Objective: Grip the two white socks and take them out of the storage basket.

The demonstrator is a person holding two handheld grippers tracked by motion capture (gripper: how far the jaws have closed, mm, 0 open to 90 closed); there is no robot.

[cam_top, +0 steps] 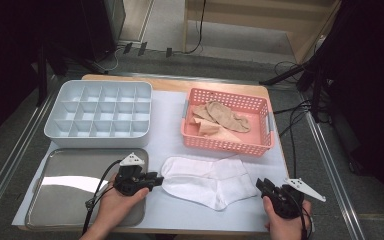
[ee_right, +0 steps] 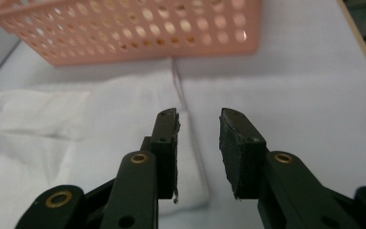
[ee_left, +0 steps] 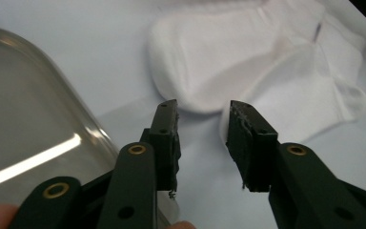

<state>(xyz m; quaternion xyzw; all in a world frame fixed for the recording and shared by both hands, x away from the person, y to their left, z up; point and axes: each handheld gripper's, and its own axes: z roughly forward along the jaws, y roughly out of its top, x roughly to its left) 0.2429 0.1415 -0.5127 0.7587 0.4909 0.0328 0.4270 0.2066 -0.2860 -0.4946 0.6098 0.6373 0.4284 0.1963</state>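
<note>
On the near edge of the worktop [cam_top: 170,125] the person's two hands come in from below, each wrapped around a hand-held gripper. The left hand-held gripper [cam_top: 156,180] lies low and level, jaws pointing right at the toe end of the white socks [cam_top: 207,181]; in the left gripper view its jaws stand apart with nothing between the pads, the sock's rounded edge just beyond the tips. The right hand-held gripper [cam_top: 261,184] is angled up and left toward the cuff end of the socks; in the right gripper view its jaws are likewise parted and empty, hovering over the edge of the white cloth.

The white socks lie flat on the pale cover of the worktop between the two grippers, one stacked on the other, toes to the left, heels bulging toward the near edge, slightly rumpled at the cuffs.

Behind them stands a pink perforated basket [cam_top: 260,145] holding crumpled beige socks [cam_top: 220,119]. To its left sits a grey divided tray [cam_top: 60,131], its compartments bare. In front of that lies a shiny metal tray [cam_top: 60,200], under the left hand.
</note>
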